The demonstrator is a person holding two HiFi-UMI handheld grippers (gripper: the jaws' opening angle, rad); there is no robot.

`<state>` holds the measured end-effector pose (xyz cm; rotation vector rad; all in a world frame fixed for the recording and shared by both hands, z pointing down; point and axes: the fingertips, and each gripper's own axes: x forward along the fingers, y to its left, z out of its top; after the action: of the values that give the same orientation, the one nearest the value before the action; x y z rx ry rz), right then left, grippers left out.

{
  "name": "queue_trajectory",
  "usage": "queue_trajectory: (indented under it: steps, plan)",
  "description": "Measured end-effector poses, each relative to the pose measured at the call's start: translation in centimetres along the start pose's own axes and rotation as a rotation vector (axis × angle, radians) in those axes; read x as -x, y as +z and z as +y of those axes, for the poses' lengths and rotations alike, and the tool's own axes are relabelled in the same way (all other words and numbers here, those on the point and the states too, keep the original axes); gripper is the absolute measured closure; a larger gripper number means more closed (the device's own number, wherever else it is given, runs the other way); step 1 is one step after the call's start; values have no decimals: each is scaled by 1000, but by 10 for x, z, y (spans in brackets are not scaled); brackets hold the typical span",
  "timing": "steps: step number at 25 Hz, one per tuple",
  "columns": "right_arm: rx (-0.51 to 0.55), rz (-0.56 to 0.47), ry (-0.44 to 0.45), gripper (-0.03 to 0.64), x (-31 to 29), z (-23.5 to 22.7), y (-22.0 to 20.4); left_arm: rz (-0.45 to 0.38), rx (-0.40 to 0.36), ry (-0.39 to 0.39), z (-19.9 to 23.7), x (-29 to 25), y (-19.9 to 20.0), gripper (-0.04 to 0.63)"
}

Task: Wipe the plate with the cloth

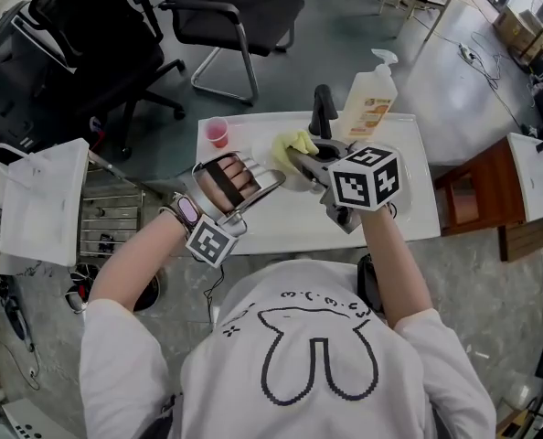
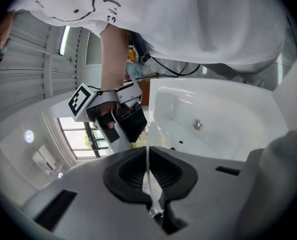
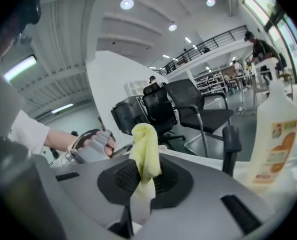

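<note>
Yellow cloth (image 3: 145,149): bunched up, pinched in your right gripper (image 3: 144,176), top end poking up past the pads; in the head view it hangs over the white counter (image 1: 409,213), just left of the tap (image 1: 323,110).
Right gripper: jaws pressed together on the cloth, aimed toward your left gripper (image 2: 148,173).
Plate (image 2: 148,159): white, seen edge-on as a thin rim, caught between your left gripper's pads, held up in front of the sink (image 2: 213,129).
Left gripper: jaws clamped on the plate rim, only a sliver between the pads.
Cloth vs plate: close together at the counter's middle; touching or not, you can't tell from any view.
Soap bottle (image 1: 370,99): pump type with an orange label, upright at the back of the counter, just right of the tap.
Cup (image 1: 218,132): pink, upright at the counter's back left corner, well apart from both grippers.
Chair (image 1: 235,16): black office chair on the floor beyond the counter.
</note>
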<state>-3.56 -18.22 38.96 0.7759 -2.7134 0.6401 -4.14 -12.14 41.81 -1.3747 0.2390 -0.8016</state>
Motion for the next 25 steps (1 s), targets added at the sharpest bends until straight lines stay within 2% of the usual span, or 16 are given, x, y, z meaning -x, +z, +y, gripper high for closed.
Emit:
queue_trajectory:
  steps: [2, 4, 8, 14, 18, 22, 25]
  plan:
    - [-35, 10, 63, 568, -5, 11, -2, -9, -3, -1, 0, 1, 2, 577]
    - [-4, 56, 61, 568, -10, 14, -9, -24, -8, -11, -1, 2, 5, 577]
    - [70, 106, -7, 568, -15, 11, -18, -43, -16, -16, -1, 4, 9, 575]
    - [111, 161, -205, 568, -14, -26, -29, -39, -12, 7, 7, 6, 8, 574]
    - [98, 174, -268, 568, -7, -43, -37, -39, -20, 10, 8, 7, 7, 574]
    - [69, 139, -280, 568, 0, -46, -33, -40, -23, 6, 4, 9, 6, 575]
    - [15, 27, -225, 568, 7, -35, -12, -41, -17, 2, 3, 10, 5, 577]
